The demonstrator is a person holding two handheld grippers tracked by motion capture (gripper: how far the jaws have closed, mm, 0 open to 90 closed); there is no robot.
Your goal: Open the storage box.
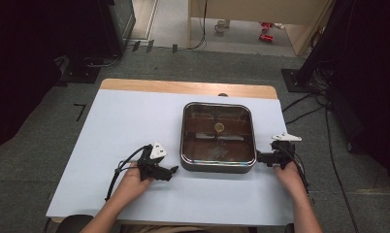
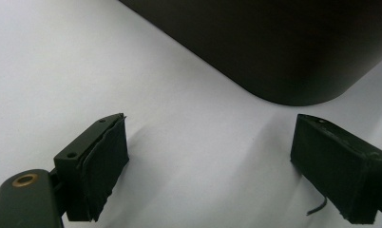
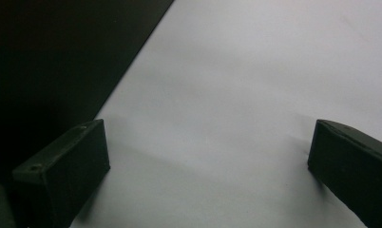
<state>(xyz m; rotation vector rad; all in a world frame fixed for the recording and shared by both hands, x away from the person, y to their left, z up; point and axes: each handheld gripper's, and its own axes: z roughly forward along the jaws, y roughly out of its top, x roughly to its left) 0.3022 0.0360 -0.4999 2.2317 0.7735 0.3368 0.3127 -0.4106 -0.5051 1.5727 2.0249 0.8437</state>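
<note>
A dark square pan with a glass lid (image 1: pixel 218 137) stands on the white table cover (image 1: pixel 125 126), right of the middle. My left gripper (image 1: pixel 170 171) lies low on the cover by the pan's near left corner, jaws wide apart and empty. In the left gripper view the left gripper (image 2: pixel 208 164) faces the pan's rounded dark corner (image 2: pixel 284 52). My right gripper (image 1: pixel 259 157) sits at the pan's right side, close to its near right corner. In the right gripper view the right gripper (image 3: pixel 208 166) is open over bare cover, with the pan's dark wall (image 3: pixel 51 66) to its left.
A lid knob (image 1: pixel 219 127) sits at the lid's middle. The table's wooden far edge (image 1: pixel 188 87) shows beyond the cover. Cables (image 1: pixel 309 104) and dark stands lie on the grey floor around the table. A wide bare stretch of cover lies left of the pan.
</note>
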